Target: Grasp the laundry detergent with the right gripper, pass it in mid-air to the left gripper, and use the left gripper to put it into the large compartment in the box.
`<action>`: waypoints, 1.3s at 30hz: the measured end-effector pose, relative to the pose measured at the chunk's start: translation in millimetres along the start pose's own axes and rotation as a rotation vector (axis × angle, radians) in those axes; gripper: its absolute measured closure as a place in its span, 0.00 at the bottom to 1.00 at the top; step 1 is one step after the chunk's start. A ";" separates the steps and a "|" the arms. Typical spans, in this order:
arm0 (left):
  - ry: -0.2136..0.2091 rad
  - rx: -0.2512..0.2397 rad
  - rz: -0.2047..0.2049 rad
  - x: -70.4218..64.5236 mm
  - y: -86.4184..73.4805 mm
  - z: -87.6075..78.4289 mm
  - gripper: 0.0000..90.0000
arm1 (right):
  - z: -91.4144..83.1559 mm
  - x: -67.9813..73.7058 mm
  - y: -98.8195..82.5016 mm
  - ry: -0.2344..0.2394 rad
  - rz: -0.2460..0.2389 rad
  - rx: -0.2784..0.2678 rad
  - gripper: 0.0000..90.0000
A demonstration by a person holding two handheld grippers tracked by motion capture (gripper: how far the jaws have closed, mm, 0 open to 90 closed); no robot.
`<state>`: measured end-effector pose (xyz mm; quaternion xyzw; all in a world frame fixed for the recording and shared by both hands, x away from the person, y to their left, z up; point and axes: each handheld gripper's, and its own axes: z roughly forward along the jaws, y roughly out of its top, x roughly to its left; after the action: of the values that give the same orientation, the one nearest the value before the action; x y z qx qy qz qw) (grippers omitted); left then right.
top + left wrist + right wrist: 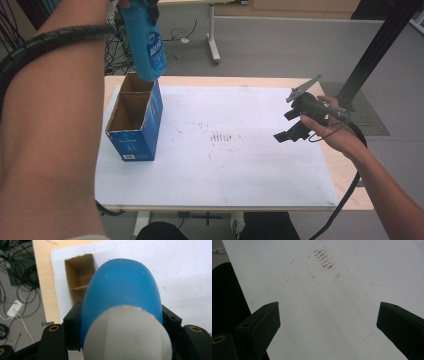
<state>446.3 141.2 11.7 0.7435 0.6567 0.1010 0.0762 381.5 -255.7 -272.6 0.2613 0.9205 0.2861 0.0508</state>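
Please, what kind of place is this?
Probably a lab or workshop for recording hand tasks: a plain table with a white sheet, loose cables on the grey floor, and a black stand beside it.

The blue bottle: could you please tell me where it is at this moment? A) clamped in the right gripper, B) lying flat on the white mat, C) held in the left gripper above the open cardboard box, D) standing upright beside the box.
C: the left gripper has its jaws pressed on the blue bottle, which hangs over the open cardboard box, while the right gripper is open and holds nothing.
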 end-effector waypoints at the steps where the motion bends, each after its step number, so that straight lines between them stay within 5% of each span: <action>1: 0.005 -0.004 -0.017 3.3 -0.2 -1.2 0.41 | -0.9 0.7 0.9 -0.004 -0.004 0.000 0.06; 9: 0.019 -0.022 -0.128 29.7 -7.1 -0.8 0.41 | -5.1 4.6 3.9 -0.015 -0.023 0.013 0.06; 18: 0.040 -0.024 -0.199 46.3 -14.9 2.7 0.41 | -9.6 5.6 4.8 -0.025 -0.029 0.015 0.06; 39: 0.038 0.001 -0.241 60.9 -28.2 36.2 0.41 | -11.1 8.5 1.9 -0.046 -0.033 0.034 0.06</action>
<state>435.4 205.8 -27.3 0.6572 0.7426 0.1048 0.0750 372.3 -255.6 -261.9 0.2534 0.9280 0.2634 0.0723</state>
